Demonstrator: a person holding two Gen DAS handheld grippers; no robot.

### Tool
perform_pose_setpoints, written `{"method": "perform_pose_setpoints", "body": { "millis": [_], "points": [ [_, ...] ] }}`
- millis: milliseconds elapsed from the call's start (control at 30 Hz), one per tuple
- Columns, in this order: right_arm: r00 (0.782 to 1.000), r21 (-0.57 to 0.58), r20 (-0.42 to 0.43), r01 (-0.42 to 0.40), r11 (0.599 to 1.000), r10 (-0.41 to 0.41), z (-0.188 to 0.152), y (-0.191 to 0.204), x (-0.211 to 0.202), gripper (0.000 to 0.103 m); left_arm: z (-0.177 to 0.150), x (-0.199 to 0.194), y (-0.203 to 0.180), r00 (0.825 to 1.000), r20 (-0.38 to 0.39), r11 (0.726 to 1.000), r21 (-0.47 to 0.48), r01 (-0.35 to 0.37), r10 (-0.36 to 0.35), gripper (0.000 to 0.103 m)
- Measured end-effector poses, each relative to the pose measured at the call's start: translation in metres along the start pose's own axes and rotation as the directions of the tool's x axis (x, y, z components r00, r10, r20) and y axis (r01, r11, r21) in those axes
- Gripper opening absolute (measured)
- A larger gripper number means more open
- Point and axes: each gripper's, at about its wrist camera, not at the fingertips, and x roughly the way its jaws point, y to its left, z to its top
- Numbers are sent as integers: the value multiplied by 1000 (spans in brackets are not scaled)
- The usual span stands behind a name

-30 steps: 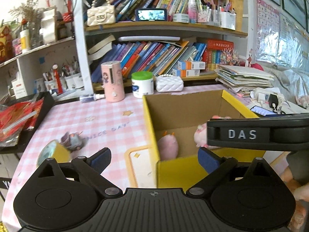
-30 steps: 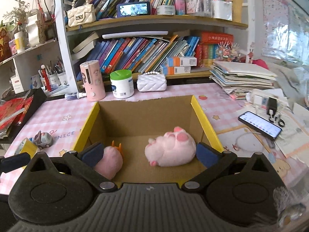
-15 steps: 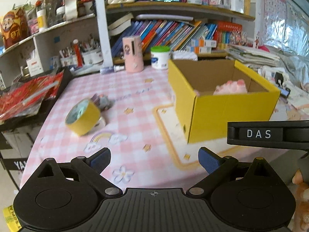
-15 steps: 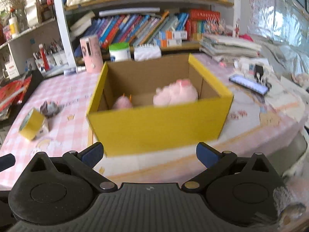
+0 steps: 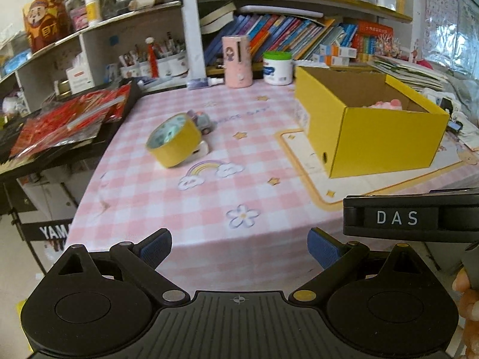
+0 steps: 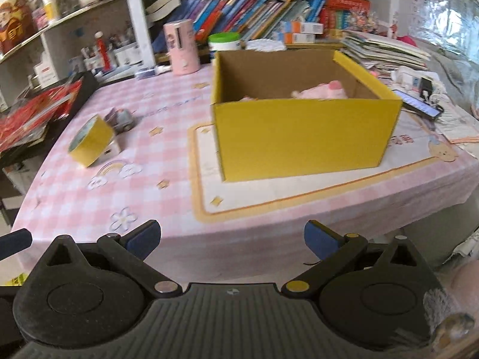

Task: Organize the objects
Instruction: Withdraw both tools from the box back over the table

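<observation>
Yellow cardboard box is sitting on the pink checked tablecloth, pink plush toy lying inside. Yellow tape roll is leaning beside a small toy car, well apart from the box. Left gripper and right gripper are both hanging wide apart, gripping nothing, off the table's near edge.

Near table edge: bare checked tablecloth, unobstructed. Left half: yellow tape roll with small toy car just behind it. Right half: open yellow box. A clear lane of cloth runs between roll and box
</observation>
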Motion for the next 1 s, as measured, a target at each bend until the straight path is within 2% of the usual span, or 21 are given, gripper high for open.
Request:
{"method": "perform_pose_setpoints", "body": {
  "millis": [567,1000],
  "points": [
    [993,-117,-10,-116,986,115,-16,74,-9,103,-25,-28,61,995,6,990,-99,-103,104,99],
    [988,-164,-10,-154,974,154,-11,101,-8,103,-23,-27,83,992,12,983,-137,-124,127,99]
  ]
}}
